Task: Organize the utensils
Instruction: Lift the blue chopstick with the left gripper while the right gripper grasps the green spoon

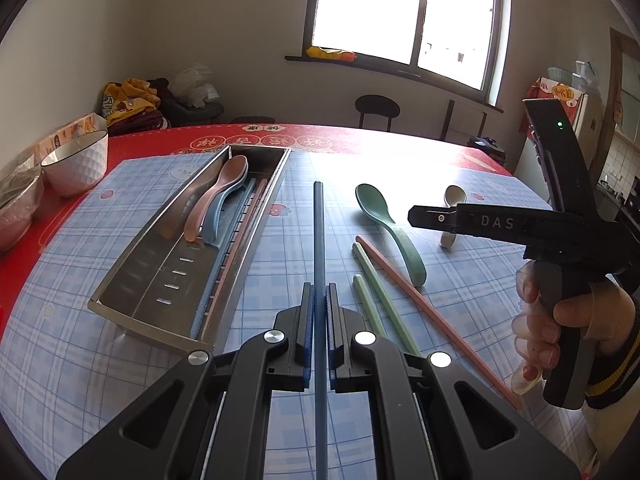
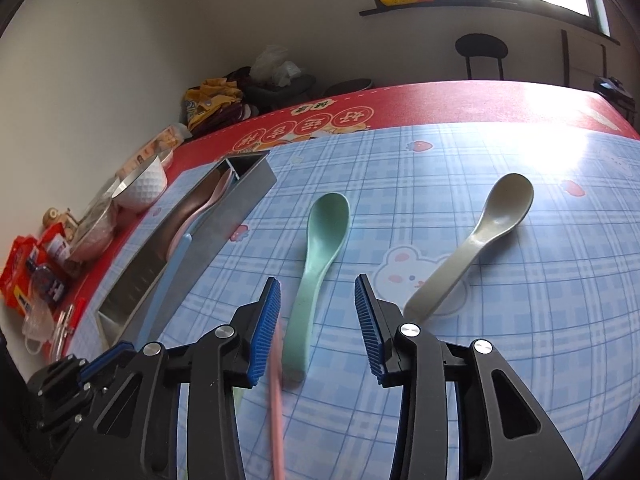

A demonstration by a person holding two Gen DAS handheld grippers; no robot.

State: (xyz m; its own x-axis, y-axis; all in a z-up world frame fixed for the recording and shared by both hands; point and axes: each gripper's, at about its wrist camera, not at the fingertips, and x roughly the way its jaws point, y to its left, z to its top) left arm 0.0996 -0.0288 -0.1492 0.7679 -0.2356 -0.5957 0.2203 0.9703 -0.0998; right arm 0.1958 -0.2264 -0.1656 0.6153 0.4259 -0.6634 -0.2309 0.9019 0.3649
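Observation:
My left gripper is shut on a blue chopstick and holds it above the table, right of the steel tray. The tray holds a pink spoon, a blue spoon, a blue chopstick and a pink chopstick. On the table lie a green spoon, two green chopsticks, a pink chopstick and a beige spoon. My right gripper is open and empty above the green spoon's handle; the beige spoon lies to its right. It also shows in the left wrist view.
A white bowl and a glass bowl stand at the table's left edge, with snack packets nearby. A blue checked mat covers the red tablecloth. A stool stands beyond the far edge.

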